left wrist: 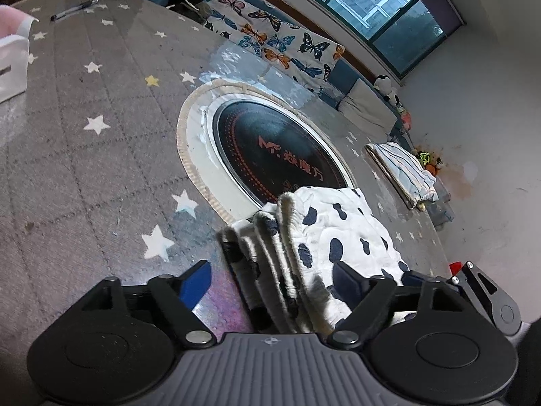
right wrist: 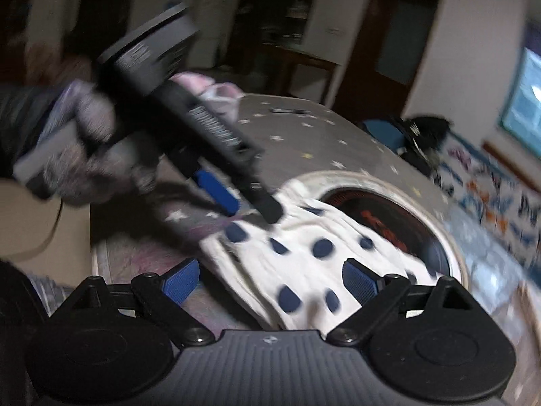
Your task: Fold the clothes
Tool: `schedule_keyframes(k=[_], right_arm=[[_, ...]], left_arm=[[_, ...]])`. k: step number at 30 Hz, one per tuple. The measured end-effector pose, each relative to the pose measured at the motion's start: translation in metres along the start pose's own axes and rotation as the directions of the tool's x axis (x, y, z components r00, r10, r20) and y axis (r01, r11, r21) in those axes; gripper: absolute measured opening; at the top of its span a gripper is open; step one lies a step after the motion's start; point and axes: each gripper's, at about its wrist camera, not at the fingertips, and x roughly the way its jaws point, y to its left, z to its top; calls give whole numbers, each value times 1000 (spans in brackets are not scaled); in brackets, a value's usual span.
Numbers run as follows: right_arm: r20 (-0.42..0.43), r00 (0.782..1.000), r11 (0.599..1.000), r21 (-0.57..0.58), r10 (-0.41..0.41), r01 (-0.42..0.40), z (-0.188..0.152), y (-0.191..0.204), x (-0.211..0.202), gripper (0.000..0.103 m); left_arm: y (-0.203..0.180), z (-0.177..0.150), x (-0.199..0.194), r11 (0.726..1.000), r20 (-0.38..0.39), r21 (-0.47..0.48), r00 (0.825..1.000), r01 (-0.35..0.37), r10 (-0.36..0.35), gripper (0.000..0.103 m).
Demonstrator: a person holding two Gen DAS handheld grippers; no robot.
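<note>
- Spotted garment (left wrist: 324, 237): white cloth with dark blue blotches, folded into a thick bundle whose stacked edges show at its near left side; it lies on the counter (left wrist: 101, 155), its far edge overlapping the round black hob plate (left wrist: 270, 155) set into the counter top.
- Left hand-held gripper (left wrist: 270, 280): jaws spread wide, one blue pad over the bare counter to the left of the bundle, the other over the cloth; the pads do not press on the cloth, and nothing is held.
- Right hand-held gripper (right wrist: 270, 280): jaws likewise wide apart, the garment (right wrist: 304, 257) seen between the pads but not pinched; this view is blurred.
- Gloved hand (right wrist: 84, 142): holds the left hand-held gripper (right wrist: 250, 203), whose tip sits at the garment's edge in the right wrist view.
- Striped folded cloth (left wrist: 402, 172): lies well apart at the counter's far right edge.
- Pen (left wrist: 74, 9) and white box (left wrist: 12, 64): lie at the far left of the counter.
</note>
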Motion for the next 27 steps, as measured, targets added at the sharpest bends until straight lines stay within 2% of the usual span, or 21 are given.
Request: schedule_keyframes(k=[6,10,14,16,17,22,27], right_arm=[[-40,999,989,-150,-7,1,10,31,22,81],[-77,997,976,-218,-19,2,11,41,34,64],[-88,995,967,-255,-41,17,10,46,39,61],[-88,995,964,-264,-46,22,9,47,39,52],[-86,995,967,-255,-45,22,9,46,39,51],[-59,998,985,-170,-37,27,12,32,34,33],[-33,999,996,-88,-29,26,18,15,28,28]], left_arm=[[1,3,-6,1000,24,0,1000,-6,6,99],[4,5,-9,1000,34,-12,999,0,0,103],[8,7,-8,998,31,-54,999,13,-11,103],[10,7,-6,996,25,-82,999,24,-22,103],[10,6,-5,995,21,-93,999,28,-26,103],[13,4,0,982,4,-179,998,58,-58,103],[15,3,3,958,0,-274,996,89,-93,103]])
